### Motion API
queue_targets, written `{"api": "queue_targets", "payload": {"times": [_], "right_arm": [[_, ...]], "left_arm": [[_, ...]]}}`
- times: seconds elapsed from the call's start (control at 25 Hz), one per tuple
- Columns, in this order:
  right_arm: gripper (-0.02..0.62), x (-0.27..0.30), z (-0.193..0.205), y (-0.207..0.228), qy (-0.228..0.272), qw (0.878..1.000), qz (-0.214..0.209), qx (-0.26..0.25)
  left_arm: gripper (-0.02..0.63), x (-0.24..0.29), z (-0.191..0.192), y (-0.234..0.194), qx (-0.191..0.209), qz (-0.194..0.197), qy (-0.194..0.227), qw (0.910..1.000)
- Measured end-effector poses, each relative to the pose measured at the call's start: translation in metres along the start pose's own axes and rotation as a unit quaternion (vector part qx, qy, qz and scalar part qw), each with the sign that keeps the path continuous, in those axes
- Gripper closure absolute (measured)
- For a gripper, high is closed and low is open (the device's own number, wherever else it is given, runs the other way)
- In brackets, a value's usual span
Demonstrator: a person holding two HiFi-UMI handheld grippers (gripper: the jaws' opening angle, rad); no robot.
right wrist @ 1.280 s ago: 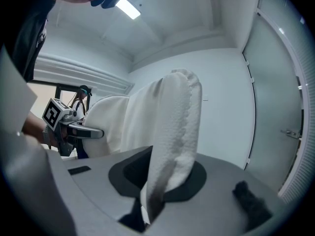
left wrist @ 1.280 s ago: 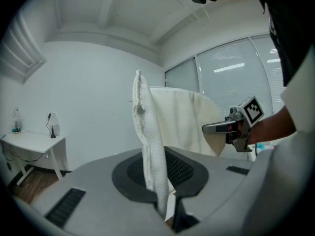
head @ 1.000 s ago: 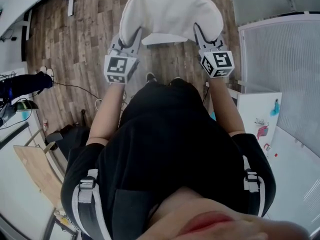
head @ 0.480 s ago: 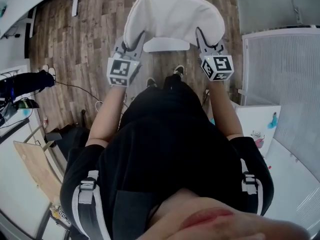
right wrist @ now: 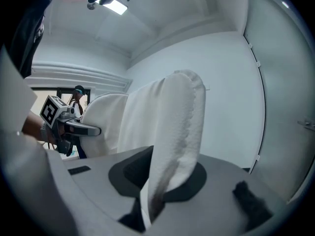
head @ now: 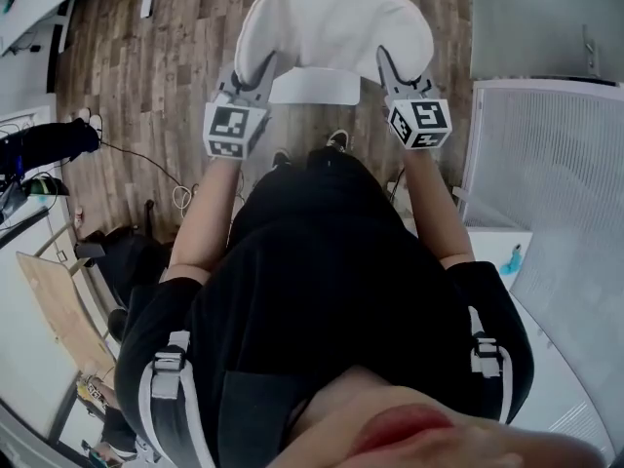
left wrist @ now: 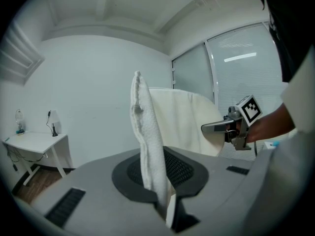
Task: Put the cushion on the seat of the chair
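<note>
Now farther forward above the chair seat (head: pixel 314 88) than before, the cushion (head: pixel 331 22) spans left gripper (head: pixel 261 68) and right gripper (head: pixel 387 64), each clamped on one side edge.

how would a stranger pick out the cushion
Over the wood-plank floor, above the white chair seat, the cushion hangs between the left gripper and right gripper, each pinching an edge. It is the only soft, fleecy white thing there.
</note>
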State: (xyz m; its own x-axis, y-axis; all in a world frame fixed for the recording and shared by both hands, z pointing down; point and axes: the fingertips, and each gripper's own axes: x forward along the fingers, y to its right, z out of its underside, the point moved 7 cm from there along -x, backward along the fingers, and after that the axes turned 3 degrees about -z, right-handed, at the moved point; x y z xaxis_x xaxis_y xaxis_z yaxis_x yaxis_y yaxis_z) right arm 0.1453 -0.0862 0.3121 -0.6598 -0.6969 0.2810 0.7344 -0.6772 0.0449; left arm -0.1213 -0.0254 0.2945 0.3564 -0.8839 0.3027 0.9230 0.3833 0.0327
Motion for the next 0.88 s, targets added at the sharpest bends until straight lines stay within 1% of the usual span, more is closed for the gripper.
{"api": "queue_targets", "payload": {"times": [0.24,0.4,0.48,0.68,0.88], "right_arm": [[0.537,0.015,0.005,0.034,-0.006,1.000,-0.030,0.008],[0.537,0.018,0.026,0.066,-0.005,0.998,-0.055,0.012],[0.537,0.023,0.031,0.075,-0.004,0.998,-0.066,0.016],[0.537,0.036,0.029,0.081,-0.010,0.996,-0.083,0.018],[0.537,0.042,0.039,0.085,-0.026,0.995,-0.090,0.023]], "left_arm": [[0.555,0.026,-0.004,0.006,-0.001,-0.024,-0.020,0.9995],[0.555,0.053,0.003,0.024,0.001,-0.043,-0.035,0.9985],[0.555,0.061,0.004,0.026,0.006,-0.051,-0.040,0.9979],[0.554,0.067,0.003,0.017,0.000,-0.063,-0.050,0.9968],[0.554,0.076,0.012,0.014,-0.010,-0.059,-0.068,0.9959]]}}
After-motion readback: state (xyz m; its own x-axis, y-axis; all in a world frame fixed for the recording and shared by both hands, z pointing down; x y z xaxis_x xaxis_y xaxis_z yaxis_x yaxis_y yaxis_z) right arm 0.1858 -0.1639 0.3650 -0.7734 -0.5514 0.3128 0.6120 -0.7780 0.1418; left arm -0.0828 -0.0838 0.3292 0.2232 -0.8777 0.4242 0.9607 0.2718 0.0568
